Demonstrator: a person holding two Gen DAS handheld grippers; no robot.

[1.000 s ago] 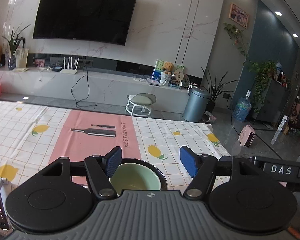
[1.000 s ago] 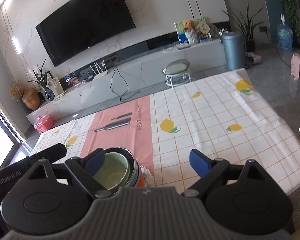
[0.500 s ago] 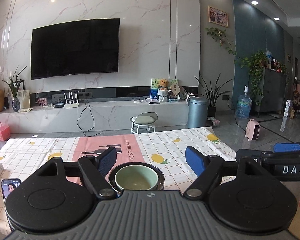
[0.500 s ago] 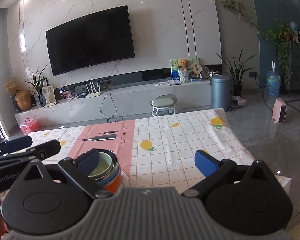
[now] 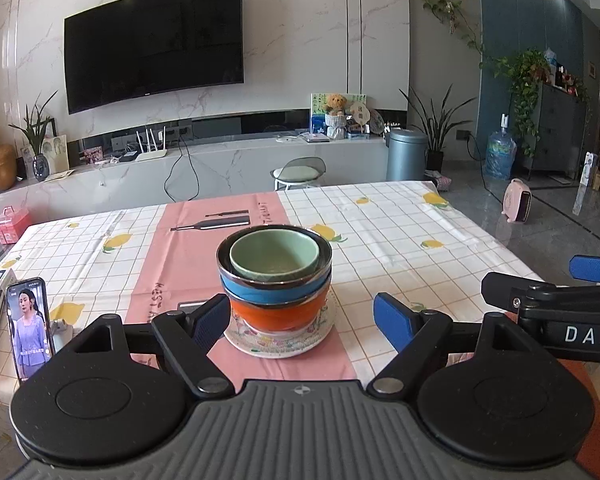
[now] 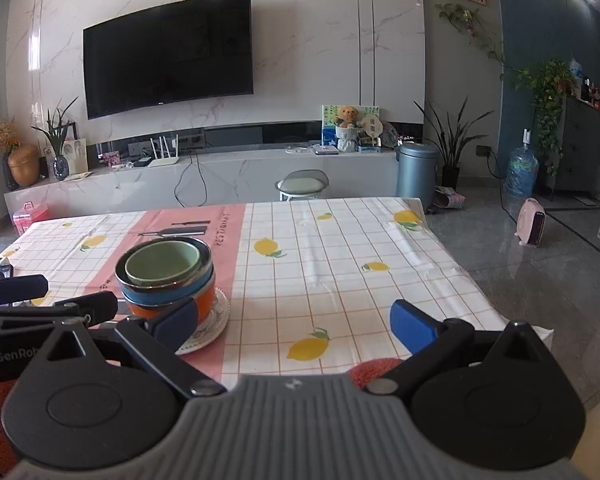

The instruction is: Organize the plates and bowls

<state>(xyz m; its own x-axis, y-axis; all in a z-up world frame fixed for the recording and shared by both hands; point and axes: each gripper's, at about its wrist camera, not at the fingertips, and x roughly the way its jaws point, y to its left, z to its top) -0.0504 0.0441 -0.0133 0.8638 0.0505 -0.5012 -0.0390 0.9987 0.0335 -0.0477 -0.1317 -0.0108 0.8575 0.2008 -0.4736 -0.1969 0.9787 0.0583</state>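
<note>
Bowl stack (image 5: pixel 275 280) on plate (image 5: pixel 280 344) on pink runner (image 5: pixel 188 248), left gripper (image 5: pixel 302 322) wide and empty just before it, right gripper (image 6: pixel 296 326) wide, empty, stack by its left finger, phone (image 5: pixel 30 328) only in left view

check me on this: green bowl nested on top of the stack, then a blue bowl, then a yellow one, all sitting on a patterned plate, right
Not quite: the bowl under the blue bowl is orange, not yellow. The left wrist view shows it most plainly. The rest stands: the green bowl is nested on top, and the stack sits on a patterned plate.
</note>
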